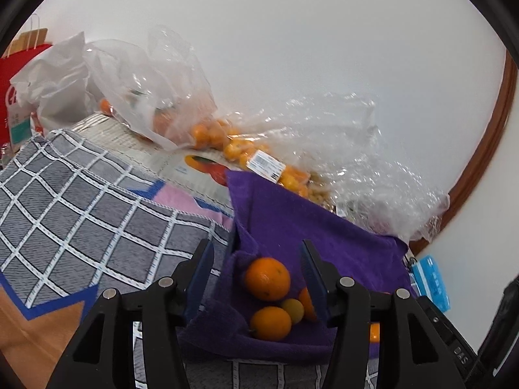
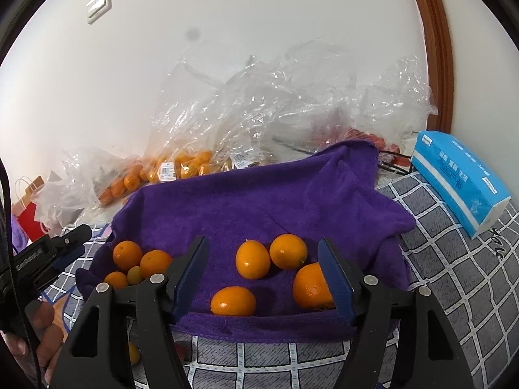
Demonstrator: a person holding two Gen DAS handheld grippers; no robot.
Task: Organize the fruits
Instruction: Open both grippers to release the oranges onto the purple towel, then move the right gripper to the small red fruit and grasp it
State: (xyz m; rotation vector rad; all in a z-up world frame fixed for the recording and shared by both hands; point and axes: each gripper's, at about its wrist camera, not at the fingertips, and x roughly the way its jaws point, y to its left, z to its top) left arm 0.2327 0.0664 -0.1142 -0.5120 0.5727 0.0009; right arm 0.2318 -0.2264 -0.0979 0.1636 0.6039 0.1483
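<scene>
A purple towel (image 2: 259, 201) lies on the checked cloth, with several small oranges on it. In the right wrist view three oranges (image 2: 252, 259) sit between my open right gripper's (image 2: 262, 259) fingers, and a fourth (image 2: 309, 287) touches the right finger. More oranges (image 2: 128, 254) and a small green one (image 2: 133, 275) cluster at the towel's left edge. My left gripper (image 1: 256, 259) is open above that cluster (image 1: 267, 278) on the towel (image 1: 308, 223); it also shows at the left of the right wrist view (image 2: 69, 243).
Clear plastic bags with more oranges (image 2: 181, 165) and a red fruit bag (image 2: 366, 136) lie against the wall behind the towel. A blue tissue pack (image 2: 460, 178) lies at the right. A white bag (image 1: 58, 81) and a red paper bag (image 1: 13, 97) stand at the far left.
</scene>
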